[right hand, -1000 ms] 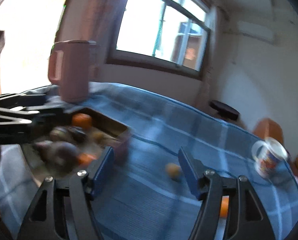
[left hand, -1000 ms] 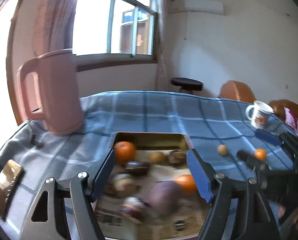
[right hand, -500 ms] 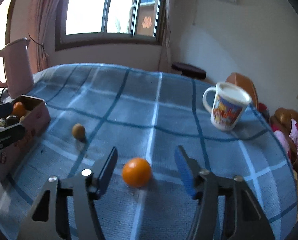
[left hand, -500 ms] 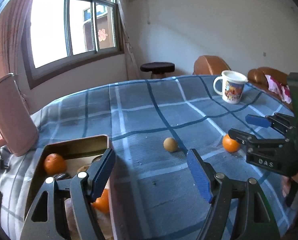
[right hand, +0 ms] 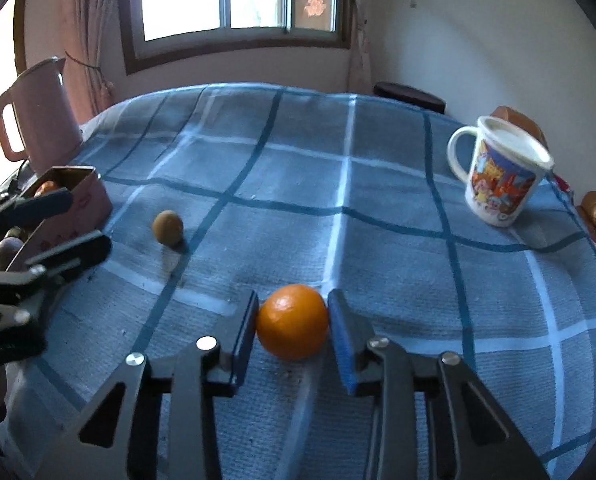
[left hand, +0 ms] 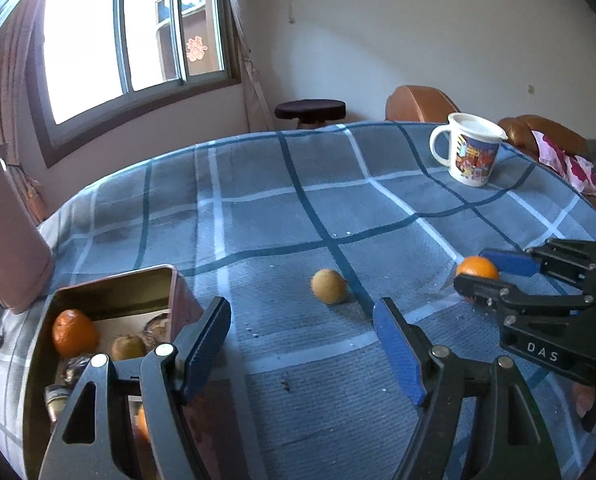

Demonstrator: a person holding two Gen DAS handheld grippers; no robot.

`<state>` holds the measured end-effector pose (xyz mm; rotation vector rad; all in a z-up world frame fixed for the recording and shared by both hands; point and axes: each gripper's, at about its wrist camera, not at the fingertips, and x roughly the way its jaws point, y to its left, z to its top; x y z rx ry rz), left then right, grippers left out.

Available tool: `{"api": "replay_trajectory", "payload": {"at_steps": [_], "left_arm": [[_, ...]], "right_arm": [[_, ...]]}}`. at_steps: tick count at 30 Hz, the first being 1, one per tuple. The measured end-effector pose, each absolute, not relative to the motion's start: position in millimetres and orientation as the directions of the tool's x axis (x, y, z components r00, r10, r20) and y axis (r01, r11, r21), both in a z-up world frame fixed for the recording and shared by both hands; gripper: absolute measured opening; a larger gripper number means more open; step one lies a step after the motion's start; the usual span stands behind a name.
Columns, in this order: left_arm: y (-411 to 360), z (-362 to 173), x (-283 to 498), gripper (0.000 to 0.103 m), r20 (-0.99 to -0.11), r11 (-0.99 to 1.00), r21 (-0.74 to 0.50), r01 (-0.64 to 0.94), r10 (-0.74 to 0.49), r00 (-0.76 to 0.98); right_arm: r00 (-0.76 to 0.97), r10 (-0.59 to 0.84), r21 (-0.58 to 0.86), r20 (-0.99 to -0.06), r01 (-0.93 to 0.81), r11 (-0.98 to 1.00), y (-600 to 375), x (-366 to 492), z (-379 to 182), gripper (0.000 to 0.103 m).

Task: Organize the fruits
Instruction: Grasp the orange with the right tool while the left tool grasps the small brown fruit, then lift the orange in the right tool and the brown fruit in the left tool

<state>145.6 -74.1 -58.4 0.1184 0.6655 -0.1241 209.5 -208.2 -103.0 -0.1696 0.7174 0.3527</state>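
L view: my left gripper (left hand: pixel 302 344) gapes wide, holding nothing; small brown fruit (left hand: pixel 329 286) lies just ahead, btwn fingers' line.

R view: my right gripper (right hand: pixel 293 330) pads pinch the orange (right hand: pixel 292 321), on the cloth; box (right hand: pixel 64 200) far left.

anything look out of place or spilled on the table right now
Nothing spilled. Two fruits sit loose on the tablecloth outside the box: the orange between the right gripper pads, and a small tan fruit.
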Motion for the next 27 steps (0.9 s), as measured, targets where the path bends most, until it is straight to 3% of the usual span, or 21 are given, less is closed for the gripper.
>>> {"api": "replay_trajectory", "payload": {"at_steps": [11,15,18,24,27], "left_arm": [[-83.2,-73.9,181.1,0.073,-0.708,0.990,-0.015,0.143,-0.111,0.698],[-83.7,-79.9,195.3,0.057,-0.730,0.992,-0.031,0.120,-0.104,0.675],[-88.3,-84.6,202.5,0.055,-0.740,0.992,-0.025,0.122,-0.100,0.665],[-90.1,-88.7,210.8,0.028,-0.759,0.989,-0.049,0.139,-0.128,0.638],[-90.1,-87.4,206.9,0.028,-0.753,0.985,-0.067,0.158,-0.154,0.639]], "right_arm": [[0.740,0.225,-0.010,-0.633,-0.299,0.954,-211.5,219.5,-87.1,0.038],[0.741,0.225,0.008,-0.632,-0.284,0.959,-210.9,225.8,-88.7,0.038],[0.741,0.223,0.005,-0.633,-0.284,0.959,-209.0,225.6,-93.4,0.038],[0.737,0.235,0.000,-0.634,-0.304,0.953,-206.3,223.8,-93.3,0.038],[0.739,0.243,0.008,-0.628,-0.306,0.952,-207.5,223.0,-93.1,0.038]]}}
